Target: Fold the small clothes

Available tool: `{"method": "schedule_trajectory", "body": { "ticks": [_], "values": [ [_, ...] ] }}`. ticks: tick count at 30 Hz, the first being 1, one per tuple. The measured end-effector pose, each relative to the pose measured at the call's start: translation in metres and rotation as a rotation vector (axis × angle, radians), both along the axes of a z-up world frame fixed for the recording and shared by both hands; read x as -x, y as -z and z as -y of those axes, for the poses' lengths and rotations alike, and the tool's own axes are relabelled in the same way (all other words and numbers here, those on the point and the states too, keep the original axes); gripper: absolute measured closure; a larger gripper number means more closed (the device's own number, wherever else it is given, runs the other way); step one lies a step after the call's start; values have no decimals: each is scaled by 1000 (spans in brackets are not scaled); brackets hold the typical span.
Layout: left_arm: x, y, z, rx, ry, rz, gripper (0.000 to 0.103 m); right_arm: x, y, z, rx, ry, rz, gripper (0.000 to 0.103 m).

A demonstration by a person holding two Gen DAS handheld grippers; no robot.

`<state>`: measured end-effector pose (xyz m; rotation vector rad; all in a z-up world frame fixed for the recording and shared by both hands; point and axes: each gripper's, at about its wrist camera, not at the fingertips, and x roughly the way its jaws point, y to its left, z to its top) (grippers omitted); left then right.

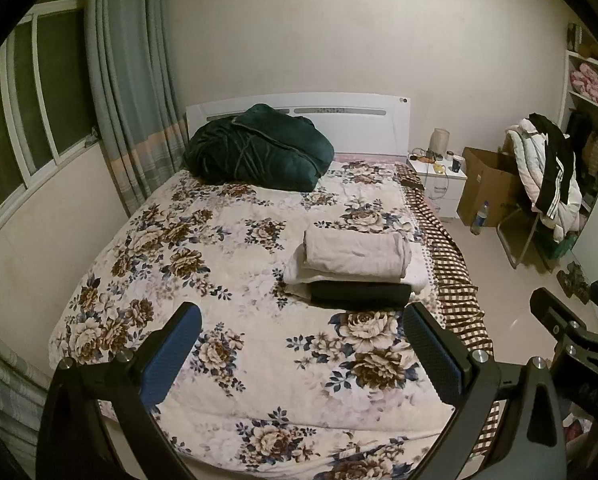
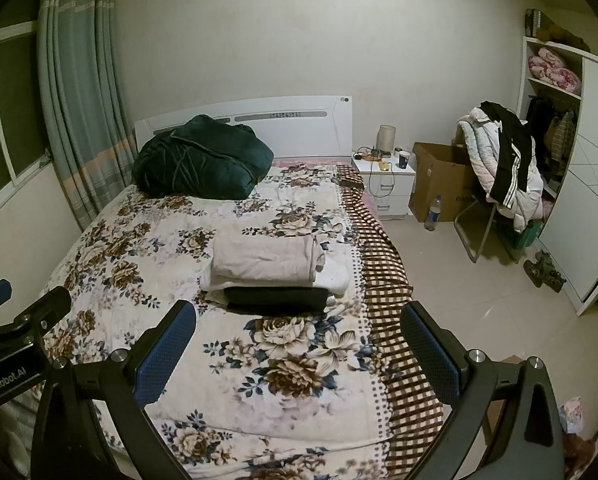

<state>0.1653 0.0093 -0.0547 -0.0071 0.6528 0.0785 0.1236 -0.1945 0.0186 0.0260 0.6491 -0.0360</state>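
Both the left claw (image 1: 299, 360) and right claw (image 2: 297, 356) hang released, empty; the folded clothes stack (image 1: 353, 270) lies ahead on the bed (image 1: 227, 264), soft, light, floppy: pinch a folded edge

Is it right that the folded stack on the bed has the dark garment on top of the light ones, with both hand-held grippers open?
Not quite: the dark garment lies at the bottom of the folded stack, as the right wrist view shows. Both the left hand-held gripper and right hand-held gripper are open.
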Motion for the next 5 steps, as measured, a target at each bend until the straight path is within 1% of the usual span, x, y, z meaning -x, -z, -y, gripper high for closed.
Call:
{"method": "schedule_trajectory", "body": {
  "ticks": [5],
  "values": [
    [4, 3, 1, -3, 11, 10, 0, 1, 1, 1, 2, -3, -1, 0]
  ]
}}
